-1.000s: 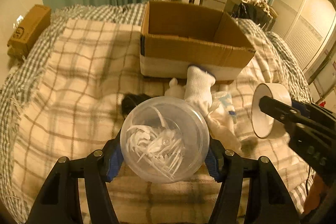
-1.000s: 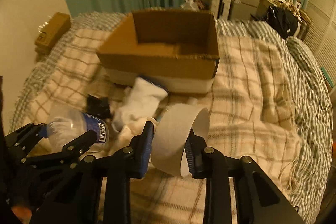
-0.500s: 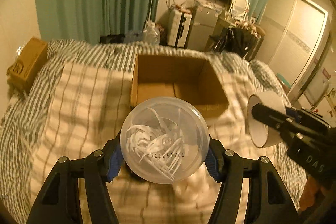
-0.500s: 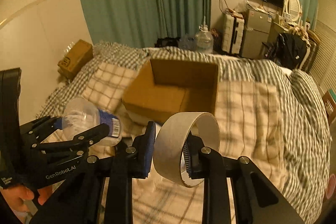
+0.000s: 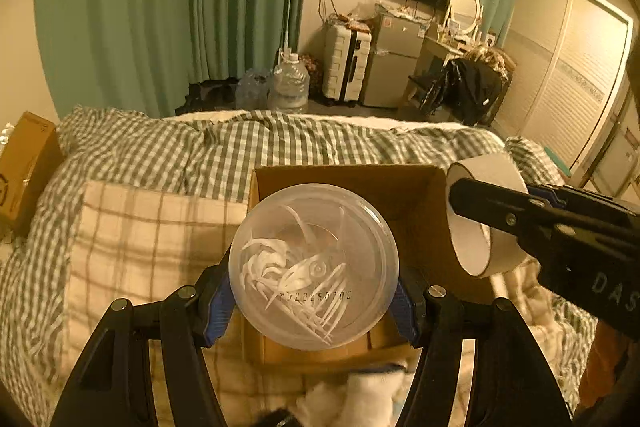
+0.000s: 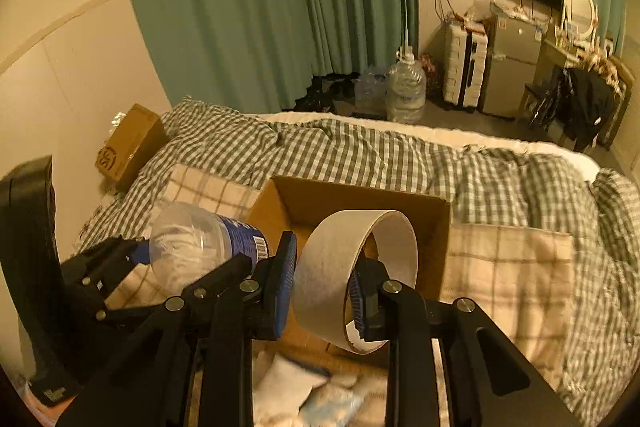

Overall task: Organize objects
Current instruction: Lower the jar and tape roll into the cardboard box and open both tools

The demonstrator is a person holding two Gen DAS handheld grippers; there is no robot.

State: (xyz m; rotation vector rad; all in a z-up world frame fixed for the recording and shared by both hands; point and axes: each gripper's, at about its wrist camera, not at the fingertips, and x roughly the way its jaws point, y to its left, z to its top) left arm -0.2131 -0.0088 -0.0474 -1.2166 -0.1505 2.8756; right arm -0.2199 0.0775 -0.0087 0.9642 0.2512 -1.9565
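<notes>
**Both loads lifted and carried over the box**

A second ago the bed (image 5: 168,155) filled both views, with the box (image 5: 416,195) well ahead; now the room beyond shows, and the box sits right under both loads, its open top facing up. Both hands have risen and gone forward together, so I judge the carry nearly done and the release into the box next.

The socks (image 6: 280,383) and other small things lie on the bed in front of the box, yet to be picked up.

The left gripper (image 5: 314,301) points steeply down, its fingers (image 5: 218,303) clamped on either side of the clear jar (image 5: 314,267), base toward the camera, over the box's near-left part. The right gripper (image 6: 322,285) tilts down likewise, one finger outside and one inside the tape roll (image 6: 344,267), pinching its wall over the box.
</notes>
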